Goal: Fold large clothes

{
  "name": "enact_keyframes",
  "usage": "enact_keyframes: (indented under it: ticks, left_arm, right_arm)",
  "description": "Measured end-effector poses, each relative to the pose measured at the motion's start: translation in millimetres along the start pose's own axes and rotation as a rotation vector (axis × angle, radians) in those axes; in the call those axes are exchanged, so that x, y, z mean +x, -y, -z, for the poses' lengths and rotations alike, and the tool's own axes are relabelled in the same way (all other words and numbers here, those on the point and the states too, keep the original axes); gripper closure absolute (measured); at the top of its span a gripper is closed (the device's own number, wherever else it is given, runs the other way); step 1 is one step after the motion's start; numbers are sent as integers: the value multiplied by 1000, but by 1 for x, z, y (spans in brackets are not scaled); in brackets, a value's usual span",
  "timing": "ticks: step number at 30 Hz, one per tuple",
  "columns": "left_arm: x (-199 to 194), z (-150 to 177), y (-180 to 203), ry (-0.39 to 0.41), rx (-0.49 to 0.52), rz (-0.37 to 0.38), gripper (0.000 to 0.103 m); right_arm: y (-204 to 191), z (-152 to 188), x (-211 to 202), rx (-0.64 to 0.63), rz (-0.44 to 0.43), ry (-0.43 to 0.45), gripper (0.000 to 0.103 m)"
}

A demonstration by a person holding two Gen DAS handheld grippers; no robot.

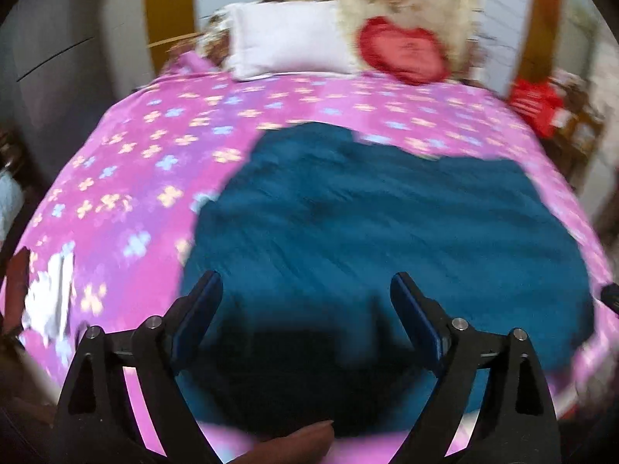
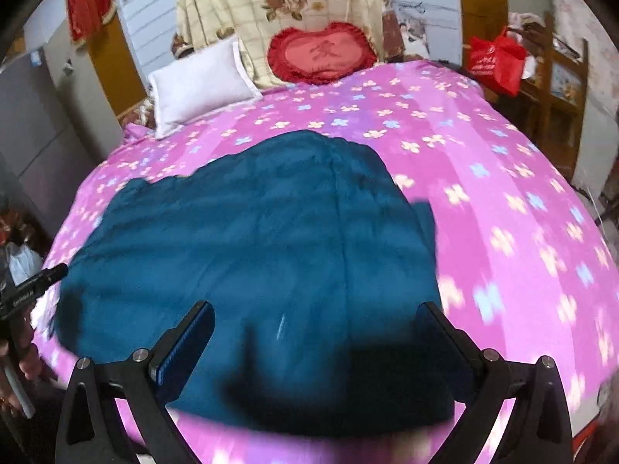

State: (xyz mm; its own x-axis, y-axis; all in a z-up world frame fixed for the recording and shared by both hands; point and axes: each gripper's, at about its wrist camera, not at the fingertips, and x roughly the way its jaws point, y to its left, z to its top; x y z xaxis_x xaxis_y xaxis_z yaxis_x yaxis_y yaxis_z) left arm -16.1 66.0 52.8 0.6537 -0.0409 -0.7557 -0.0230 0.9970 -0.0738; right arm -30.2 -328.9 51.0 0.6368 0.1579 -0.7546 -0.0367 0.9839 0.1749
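A: Where is the teal garment (image 2: 247, 247) lying?

B: Spread on the bed (image 2: 483, 178), near edge. Soft, limp cloth is judged; near corners should be pinched. Left gripper (image 1: 305, 309) and right gripper (image 2: 317, 332): jaws released, nothing held.

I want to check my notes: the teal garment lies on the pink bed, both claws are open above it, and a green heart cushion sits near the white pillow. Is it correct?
Not quite: the heart cushion is red, not green, as the right wrist view shows clearly. The rest holds: the teal garment lies on the pink bed, the left claw and right claw are open above it, and the white pillow is near.
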Motion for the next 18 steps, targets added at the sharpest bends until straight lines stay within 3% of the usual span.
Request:
enact_keyframes:
  ticks: [4, 9, 12, 18]
  left_arm:
    - [-41, 46, 34, -60, 66, -12, 14]
    - [-68, 89, 69, -103, 83, 51, 14]
    - [-80, 103, 80, -103, 94, 67, 14]
    - [-111, 112, 79, -53, 62, 35, 14]
  right_arm:
    - [-11, 46, -53, -17, 39, 58, 0]
    - [-23, 87, -90, -26, 69, 59, 0]
    - [-34, 105, -110, -81, 109, 81, 0]
    - [-46, 124, -147, -126, 109, 137, 0]
